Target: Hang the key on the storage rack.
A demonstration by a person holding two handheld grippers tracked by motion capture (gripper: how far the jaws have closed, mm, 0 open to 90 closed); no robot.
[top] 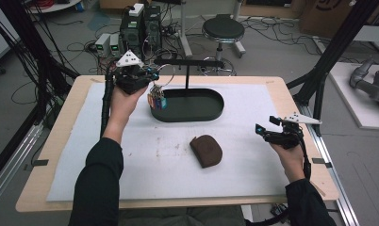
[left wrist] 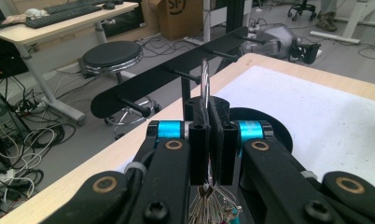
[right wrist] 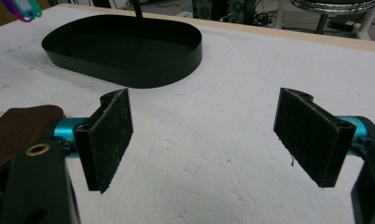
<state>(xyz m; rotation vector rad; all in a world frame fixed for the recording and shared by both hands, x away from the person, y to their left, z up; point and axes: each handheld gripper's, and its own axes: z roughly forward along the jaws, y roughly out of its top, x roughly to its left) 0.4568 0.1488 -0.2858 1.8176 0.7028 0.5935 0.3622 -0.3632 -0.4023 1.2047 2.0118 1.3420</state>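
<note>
My left gripper (left wrist: pixel 208 105) is shut on a metal key ring (left wrist: pixel 204 77), which stands up between the pads while the keys (left wrist: pixel 209 205) dangle beneath. In the high view the left gripper (top: pixel 152 77) is raised over the table's far left, and the keys with coloured tags (top: pixel 157 100) hang just left of the black oval tray (top: pixel 187 114). A black bar with pegs (left wrist: pixel 167 77) stands close ahead of the ring, on a post rising from the tray. My right gripper (right wrist: pixel 204 135) is open and holds nothing, low over the white mat at the right (top: pixel 267 125).
A brown pouch (top: pixel 206 150) lies on the white mat (top: pixel 145 169) near the middle front, left of the right gripper (right wrist: pixel 17 130). The tray's wall (right wrist: pixel 129 74) is ahead of the right gripper. A stool (top: pixel 223 29) and cables are on the floor beyond the table.
</note>
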